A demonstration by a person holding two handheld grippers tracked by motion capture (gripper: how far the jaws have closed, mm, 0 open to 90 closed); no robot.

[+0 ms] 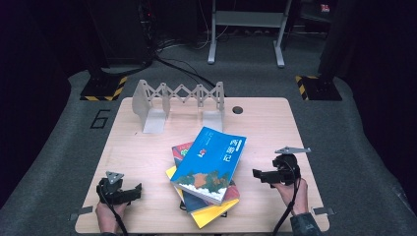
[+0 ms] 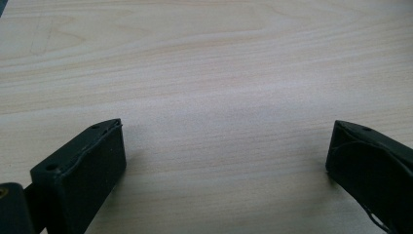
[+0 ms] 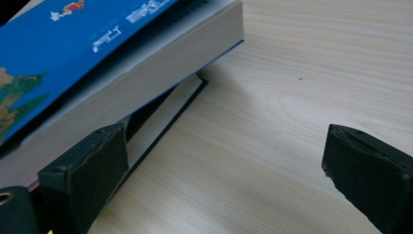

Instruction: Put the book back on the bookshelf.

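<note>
Both grippers' jaws wide and empty, left gripper on bare table, right gripper beside the blue book

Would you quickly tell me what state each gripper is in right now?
Left gripper: open, empty, over bare table.
Right gripper: open, empty, beside the blue book.
</note>
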